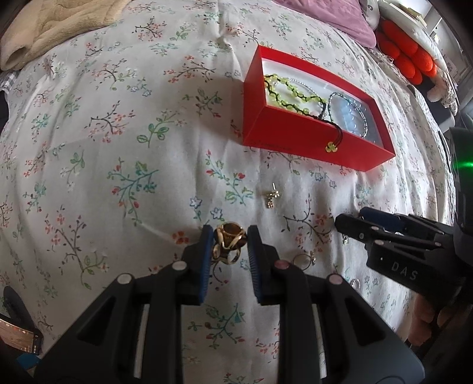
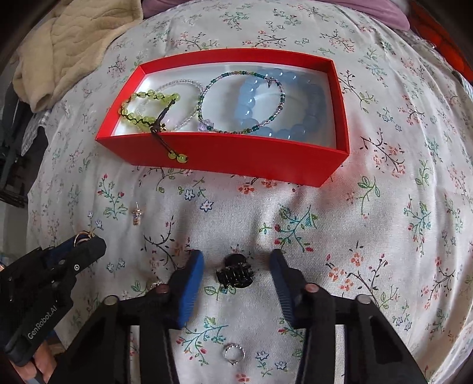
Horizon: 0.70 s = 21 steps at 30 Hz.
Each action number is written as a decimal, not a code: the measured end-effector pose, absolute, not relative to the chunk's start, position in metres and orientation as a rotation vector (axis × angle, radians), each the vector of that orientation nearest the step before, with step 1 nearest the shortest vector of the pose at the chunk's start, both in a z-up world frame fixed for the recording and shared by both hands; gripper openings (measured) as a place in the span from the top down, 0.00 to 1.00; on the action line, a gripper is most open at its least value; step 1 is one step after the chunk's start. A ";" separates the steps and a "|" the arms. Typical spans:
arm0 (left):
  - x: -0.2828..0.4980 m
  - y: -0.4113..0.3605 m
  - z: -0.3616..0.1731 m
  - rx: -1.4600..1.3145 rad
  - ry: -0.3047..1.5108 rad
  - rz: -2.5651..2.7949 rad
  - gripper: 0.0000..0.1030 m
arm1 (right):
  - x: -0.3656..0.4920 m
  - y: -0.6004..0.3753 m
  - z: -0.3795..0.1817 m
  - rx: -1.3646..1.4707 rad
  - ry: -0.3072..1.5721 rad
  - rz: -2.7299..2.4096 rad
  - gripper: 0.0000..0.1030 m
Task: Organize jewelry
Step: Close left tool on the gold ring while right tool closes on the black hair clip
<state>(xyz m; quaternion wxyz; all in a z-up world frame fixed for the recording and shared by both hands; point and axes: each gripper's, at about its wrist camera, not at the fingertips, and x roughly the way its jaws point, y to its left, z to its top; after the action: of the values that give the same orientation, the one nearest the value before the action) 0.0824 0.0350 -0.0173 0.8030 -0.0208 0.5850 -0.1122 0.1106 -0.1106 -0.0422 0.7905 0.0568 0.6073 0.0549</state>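
A red box (image 1: 295, 141) (image 2: 224, 153) on the floral bedspread holds a green bead bracelet (image 2: 147, 109), a thin multicolour bead bracelet (image 2: 241, 102) and a blue bead bracelet (image 2: 283, 103). My left gripper (image 1: 229, 245) has its jaws closed around a gold ring with a brown stone (image 1: 229, 240); it also shows in the right wrist view (image 2: 85, 239). My right gripper (image 2: 238, 274) is open, its fingers either side of a small black hair claw (image 2: 235, 273) lying on the bed. The right gripper shows at the right of the left wrist view (image 1: 351, 224).
A gold earring (image 1: 272, 196) (image 2: 137, 215) lies loose below the box. A silver ring (image 2: 235, 354) lies between the right gripper's arms, and another ring (image 1: 303, 261) beside the left one. A beige blanket (image 2: 68, 53) and purple pillow (image 1: 325, 17) lie behind.
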 end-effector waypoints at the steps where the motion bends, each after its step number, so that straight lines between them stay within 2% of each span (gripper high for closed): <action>1: 0.082 0.035 -0.017 -0.044 1.254 -0.241 0.76 | 0.110 -0.112 -0.042 0.125 1.308 0.119 0.62; 6: 0.083 0.032 -0.018 -0.042 1.254 -0.242 0.76 | 0.109 -0.116 -0.042 0.137 1.312 0.126 0.76; 21: 0.083 0.026 -0.013 -0.041 1.243 -0.249 0.76 | 0.097 -0.121 -0.026 0.135 1.274 0.134 0.76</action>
<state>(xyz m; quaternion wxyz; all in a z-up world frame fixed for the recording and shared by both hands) 0.0829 0.0262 -0.0135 0.8057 -0.0192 0.5805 -0.1164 0.0966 -0.1205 -0.0263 0.7996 0.0631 0.5940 0.0626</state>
